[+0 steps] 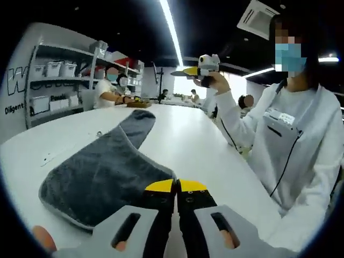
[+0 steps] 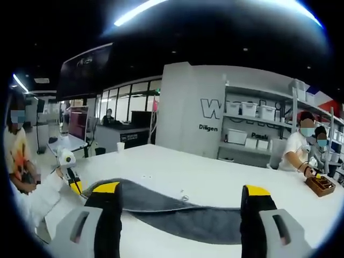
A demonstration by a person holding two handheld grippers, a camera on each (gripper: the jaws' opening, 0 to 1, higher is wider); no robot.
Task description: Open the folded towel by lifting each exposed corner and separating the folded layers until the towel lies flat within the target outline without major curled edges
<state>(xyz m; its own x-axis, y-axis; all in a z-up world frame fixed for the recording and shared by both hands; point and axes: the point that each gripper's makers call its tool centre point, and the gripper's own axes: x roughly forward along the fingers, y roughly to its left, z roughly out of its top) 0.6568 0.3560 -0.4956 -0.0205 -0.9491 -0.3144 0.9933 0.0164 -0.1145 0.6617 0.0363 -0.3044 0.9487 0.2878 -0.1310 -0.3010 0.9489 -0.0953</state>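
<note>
I see the white table point(image 1: 188, 140) spreading wide under both views. On it the grey towel point(image 1: 102, 177) lies folded, running from about 8 o'clock up toward 11 in the left gripper view, and across 6 o'clock in the right gripper view, behind my jaws. My right gripper point(image 2: 180, 201) stands wide open, holding nothing, with the towel seen between its jaws. My left gripper point(image 1: 176, 188) has its yellow tips pressed together, gripping nothing, just beside the towel's near edge.
</note>
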